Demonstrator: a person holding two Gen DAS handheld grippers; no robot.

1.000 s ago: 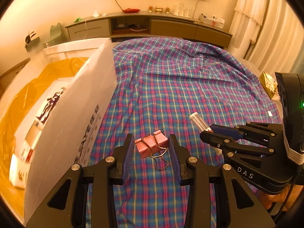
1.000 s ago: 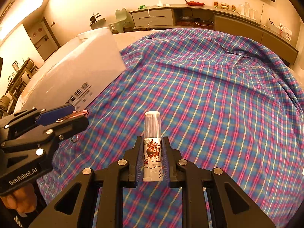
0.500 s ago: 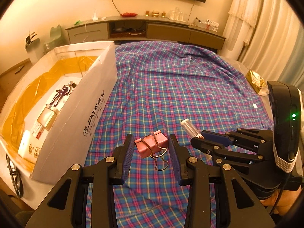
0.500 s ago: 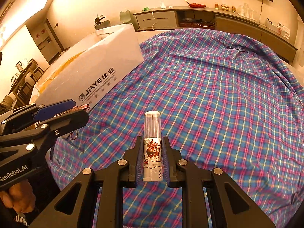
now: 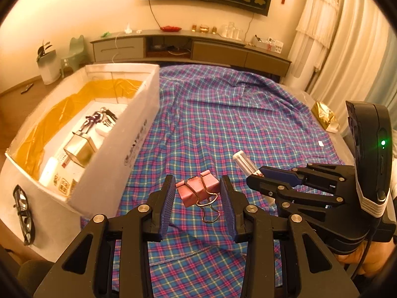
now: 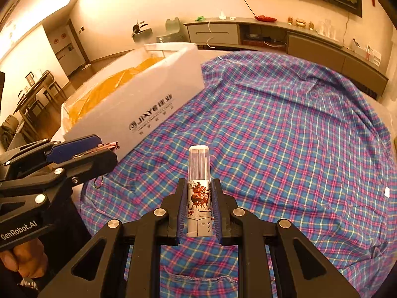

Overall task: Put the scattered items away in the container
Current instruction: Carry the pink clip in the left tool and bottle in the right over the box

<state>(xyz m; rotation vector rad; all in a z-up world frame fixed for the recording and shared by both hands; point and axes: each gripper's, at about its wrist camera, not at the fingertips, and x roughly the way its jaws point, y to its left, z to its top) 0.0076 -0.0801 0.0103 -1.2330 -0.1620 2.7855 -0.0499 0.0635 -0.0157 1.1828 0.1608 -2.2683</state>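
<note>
My left gripper (image 5: 197,190) is shut on a pink binder clip (image 5: 198,190), whose wire handles hang down between the fingers. It is held in the air over the plaid cloth (image 5: 223,114), to the right of the white box (image 5: 119,173). My right gripper (image 6: 198,193) is shut on a small clear-capped tube (image 6: 199,188) with a printed label, standing upright between the pads. Each gripper shows in the other's view: the right gripper (image 5: 250,177) beside the left with the tube (image 5: 243,161), the left gripper (image 6: 109,149) near the box's printed wall (image 6: 139,109).
The open white box holds yellow lining (image 5: 59,114), a gold carton (image 5: 79,150) and other small items. Glasses (image 5: 23,213) lie by its near corner. A gold packet (image 5: 323,116) sits at the cloth's right edge. A low cabinet (image 5: 191,49) runs along the far wall.
Both grippers have risen and pulled back with their loads. The box has shrunk away to the left, so its inside and contents now show. Neither grip has changed.
</note>
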